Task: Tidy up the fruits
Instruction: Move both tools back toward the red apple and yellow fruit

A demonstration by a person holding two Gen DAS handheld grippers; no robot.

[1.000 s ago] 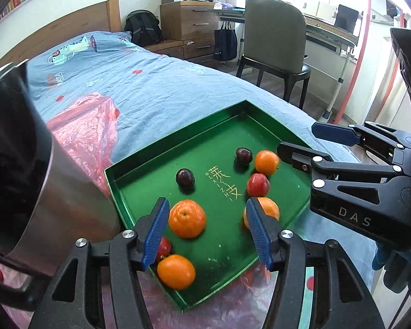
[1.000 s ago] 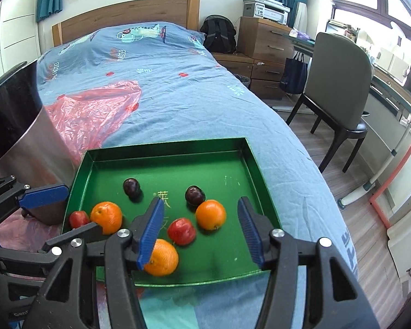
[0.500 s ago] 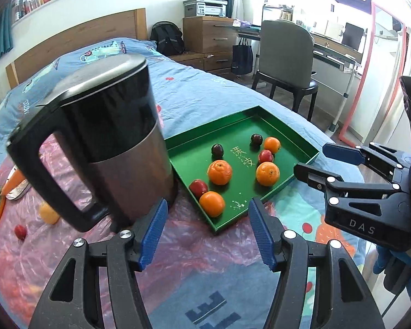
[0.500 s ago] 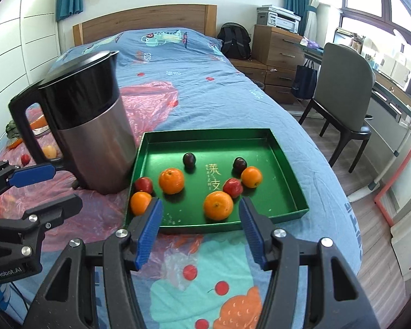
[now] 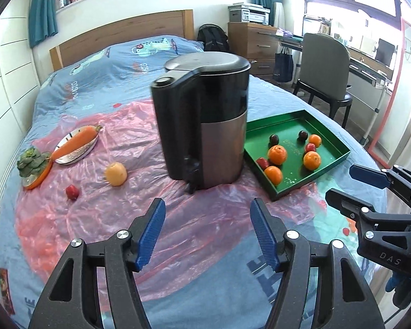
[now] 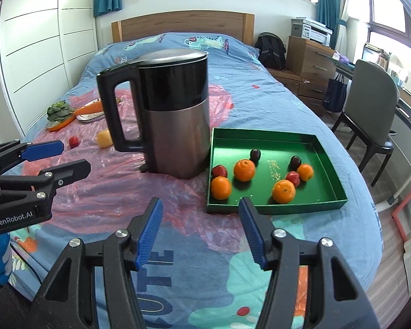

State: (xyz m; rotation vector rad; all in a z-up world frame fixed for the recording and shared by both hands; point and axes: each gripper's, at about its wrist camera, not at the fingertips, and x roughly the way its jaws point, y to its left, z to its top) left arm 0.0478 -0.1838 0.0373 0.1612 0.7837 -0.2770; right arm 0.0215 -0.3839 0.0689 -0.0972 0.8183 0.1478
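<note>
A green tray (image 5: 332, 137) (image 6: 282, 142) lies on the bed to the right of a black-and-steel kettle (image 5: 202, 120) (image 6: 167, 115). It holds several oranges and small red and dark fruits. A yellow-orange fruit (image 5: 115, 174) (image 6: 104, 138) and a small red fruit (image 5: 72, 192) (image 6: 74, 141) lie loose on the pink plastic, left of the kettle. My left gripper (image 5: 207, 219) hovers in front of the kettle; its jaws are opening and nothing is between them. My right gripper (image 6: 201, 213) is open and empty, short of the tray's near left corner.
A carrot (image 5: 76, 142) rests on a small plate beside leafy greens (image 5: 31, 161) on an orange dish at far left. Pink plastic sheet (image 5: 109, 211) covers the bed's middle. A chair (image 6: 375, 109) and desk stand beyond the bed's right edge.
Both grippers have drawn back and up from over the tray. The kettle, the loose fruits and the carrot plate have come into view. The left jaws have widened slightly.
</note>
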